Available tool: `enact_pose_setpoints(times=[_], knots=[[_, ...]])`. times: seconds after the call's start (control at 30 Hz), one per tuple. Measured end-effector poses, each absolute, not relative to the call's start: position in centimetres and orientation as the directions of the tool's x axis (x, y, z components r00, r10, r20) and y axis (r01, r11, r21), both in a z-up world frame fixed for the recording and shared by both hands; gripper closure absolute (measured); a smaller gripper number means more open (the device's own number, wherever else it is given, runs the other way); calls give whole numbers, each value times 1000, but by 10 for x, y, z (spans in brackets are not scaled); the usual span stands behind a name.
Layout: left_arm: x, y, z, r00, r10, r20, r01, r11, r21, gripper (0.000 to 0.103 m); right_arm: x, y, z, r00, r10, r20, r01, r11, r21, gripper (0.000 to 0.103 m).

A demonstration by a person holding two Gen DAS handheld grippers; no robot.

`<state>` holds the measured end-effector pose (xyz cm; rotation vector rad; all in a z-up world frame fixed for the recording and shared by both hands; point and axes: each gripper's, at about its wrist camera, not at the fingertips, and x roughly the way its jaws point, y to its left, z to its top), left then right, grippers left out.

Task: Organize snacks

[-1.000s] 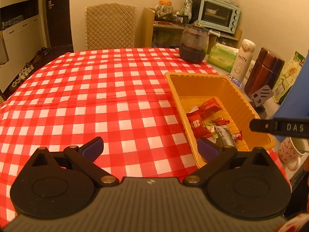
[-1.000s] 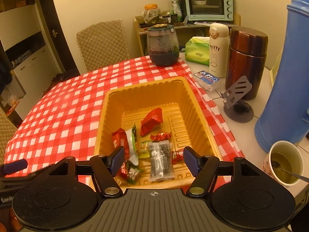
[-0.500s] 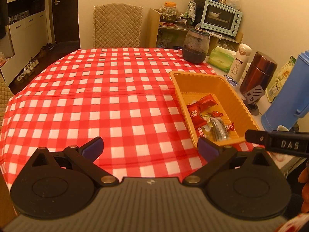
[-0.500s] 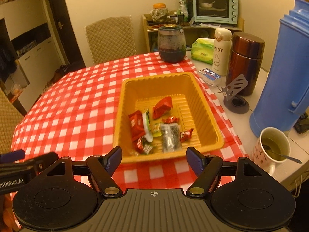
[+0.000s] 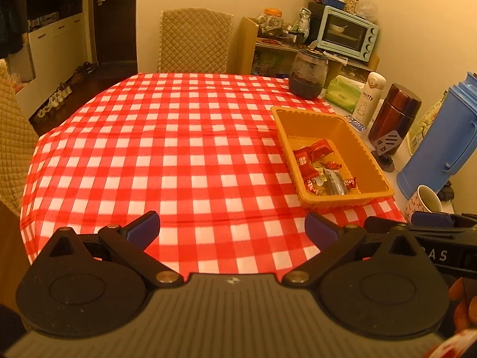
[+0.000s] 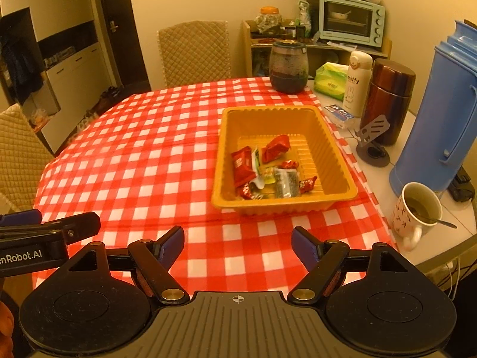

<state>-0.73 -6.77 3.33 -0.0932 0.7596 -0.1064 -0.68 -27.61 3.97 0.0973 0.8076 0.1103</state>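
Note:
A yellow tray (image 5: 372, 161) (image 6: 337, 161) stands on the right side of the red-checked tablecloth (image 5: 164, 155) (image 6: 143, 155). Several wrapped snacks (image 5: 320, 168) (image 6: 268, 168) lie in its near half, among them a red packet (image 6: 243, 167) and a dark clear packet (image 6: 286, 182). My left gripper (image 5: 232, 229) is open and empty above the cloth's near edge, left of the tray. My right gripper (image 6: 238, 243) is open and empty, short of the tray's near wall. Each gripper shows at the edge of the other's view.
Right of the tray stand a blue thermos jug (image 6: 441, 110), a brown flask (image 6: 387, 98), a white Miffy bottle (image 6: 356, 80), a phone stand (image 6: 372, 140) and a mug with a spoon (image 6: 417, 211). A dark jar (image 6: 288, 67) stands behind. A chair (image 6: 193, 53) is at the far side.
Both grippers have pulled back and up from the tray; it now looks smaller and farther. Both stay open and empty. The snacks have not moved.

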Motion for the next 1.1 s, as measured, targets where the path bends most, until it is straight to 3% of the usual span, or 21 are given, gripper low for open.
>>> enact_pose_setpoints(times=[1.1], knots=[[-48,-61,29,705,-114,-700,53,993,-109,0,-51,-259,45,688,137,-713,-79,990,114,24]])
